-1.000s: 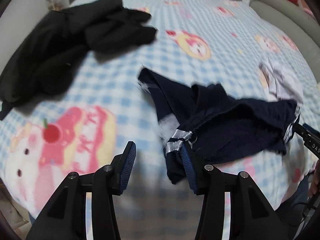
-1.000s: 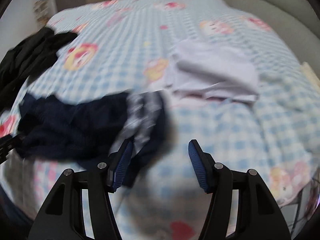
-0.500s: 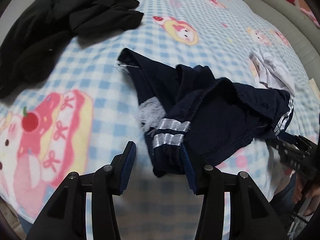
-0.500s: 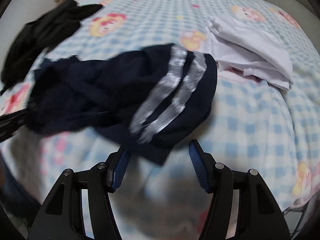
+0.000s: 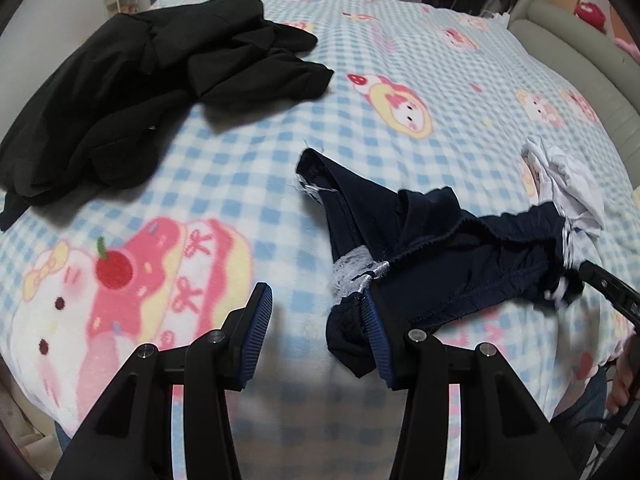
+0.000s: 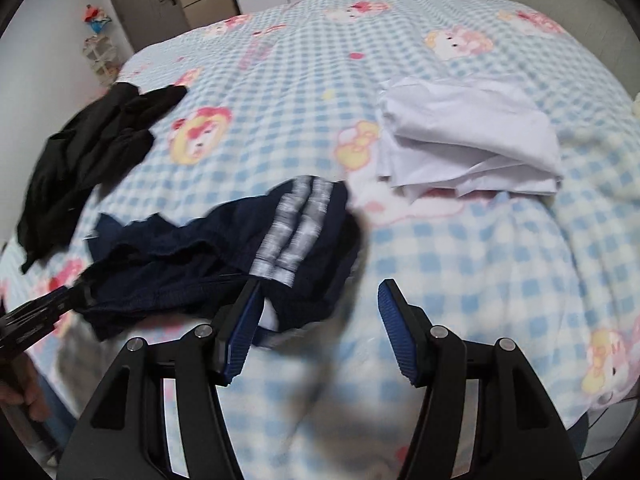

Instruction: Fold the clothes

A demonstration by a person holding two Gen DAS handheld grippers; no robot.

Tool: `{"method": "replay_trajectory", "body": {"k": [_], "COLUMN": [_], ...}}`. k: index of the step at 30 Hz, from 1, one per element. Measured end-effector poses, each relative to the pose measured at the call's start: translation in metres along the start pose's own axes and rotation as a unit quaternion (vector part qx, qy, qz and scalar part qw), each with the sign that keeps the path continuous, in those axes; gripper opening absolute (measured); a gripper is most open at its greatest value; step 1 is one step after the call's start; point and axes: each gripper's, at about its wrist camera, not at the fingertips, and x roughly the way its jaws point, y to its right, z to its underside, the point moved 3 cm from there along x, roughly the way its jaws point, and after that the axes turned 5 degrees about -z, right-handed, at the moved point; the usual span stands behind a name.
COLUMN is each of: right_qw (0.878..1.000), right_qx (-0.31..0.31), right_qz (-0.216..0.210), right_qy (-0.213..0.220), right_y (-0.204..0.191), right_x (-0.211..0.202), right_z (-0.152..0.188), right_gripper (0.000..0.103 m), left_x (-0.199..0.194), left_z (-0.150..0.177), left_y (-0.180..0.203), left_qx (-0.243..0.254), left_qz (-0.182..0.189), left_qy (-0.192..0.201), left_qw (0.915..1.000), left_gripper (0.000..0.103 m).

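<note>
Grippers hang low over the bed edge, both with jaws spread. Left gripper (image 5: 318, 330) has the navy garment (image 5: 440, 256) draped against its right finger; right gripper (image 6: 316, 328) has the striped end (image 6: 292, 232) against its left finger. Black clothes (image 5: 140, 92) lie well apart on the checked blanket (image 5: 240, 184). Right view alone shows the folded white cloth (image 6: 472, 136) fully.
</note>
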Motion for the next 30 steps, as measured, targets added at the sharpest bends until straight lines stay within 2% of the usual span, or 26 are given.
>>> {"method": "replay_trajectory", "body": {"k": [2, 4, 7, 10, 11, 12, 13, 14, 15, 16, 19, 21, 22, 24, 25, 28, 30], "right_qw": [1.0, 0.999, 0.998, 0.995, 0.995, 0.995, 0.996, 0.997, 0.998, 0.998, 0.998, 0.997, 0.997, 0.994, 0.991, 0.977, 0.966], "right_qx": [-0.016, -0.032, -0.051, -0.068, -0.066, -0.062, -0.051, -0.037, -0.024, -0.028, -0.053, -0.067, -0.067, -0.064, -0.062, -0.062, -0.066], "right_qz": [-0.01, 0.0, 0.006, 0.017, 0.024, 0.031, 0.03, 0.026, 0.022, 0.02, 0.019, 0.023, 0.023, 0.022, 0.019, 0.005, 0.001], "right_qy": [0.002, 0.009, -0.028, -0.073, -0.072, -0.067, -0.064, -0.061, -0.058, -0.05, -0.016, 0.015, 0.039, 0.091, 0.119, 0.204, 0.249], "right_y": [-0.011, -0.021, -0.024, -0.026, -0.025, -0.023, -0.02, -0.016, -0.013, -0.013, -0.016, -0.02, -0.022, -0.028, -0.032, -0.045, -0.054], "right_x": [-0.008, -0.01, 0.02, 0.056, 0.062, 0.067, 0.067, 0.066, 0.065, 0.06, 0.039, 0.021, 0.006, -0.027, -0.048, -0.115, -0.153], "right_z": [0.002, 0.002, 0.007, 0.017, 0.017, 0.017, 0.013, 0.009, 0.005, -0.003, -0.035, -0.068, -0.085, -0.12, -0.134, -0.165, -0.165], "right_gripper": [0.061, 0.061, 0.063, 0.061, 0.06, 0.057, 0.049, 0.033, 0.011, 0.005, 0.004, 0.004, 0.004, 0.004, 0.004, 0.004, 0.004], "left_x": [-0.002, -0.004, -0.001, 0.007, 0.01, 0.014, 0.018, 0.022, 0.025, 0.024, 0.011, -0.016, -0.032, -0.082, -0.1, -0.109, -0.115], "left_z": [-0.002, -0.003, -0.004, 0.001, 0.003, 0.006, 0.008, 0.009, 0.01, 0.006, -0.025, -0.064, -0.085, -0.126, -0.136, -0.128, -0.123], "left_y": [-0.004, -0.005, -0.001, 0.003, 0.004, 0.004, 0.004, 0.003, 0.003, 0.005, 0.018, 0.029, 0.035, 0.047, 0.049, 0.044, 0.041], "left_qx": [-0.005, -0.008, -0.001, 0.008, 0.01, 0.012, 0.014, 0.015, 0.015, 0.019, 0.055, 0.072, 0.081, 0.101, 0.103, 0.093, 0.087], "left_qz": [-0.007, -0.009, 0.001, 0.004, 0.003, 0.002, 0.002, 0.007, 0.013, 0.021, 0.023, 0.034, 0.039, 0.041, 0.045, 0.06, 0.069], "left_qy": [0.005, 0.01, 0.007, -0.003, -0.009, -0.014, -0.021, -0.029, -0.035, -0.033, 0.003, 0.051, 0.079, 0.153, 0.175, 0.175, 0.174], "left_qw": [0.9999, 0.9999, 1.0, 1.0, 0.9999, 0.9998, 0.9997, 0.9995, 0.9992, 0.999, 0.9982, 0.9956, 0.9928, 0.9821, 0.9781, 0.9784, 0.9785], "left_gripper": [0.048, 0.048, 0.048, 0.048, 0.048, 0.048, 0.043, 0.034, 0.01, 0.008, 0.006, 0.006, 0.006, 0.006, 0.006, 0.006, 0.007]}}
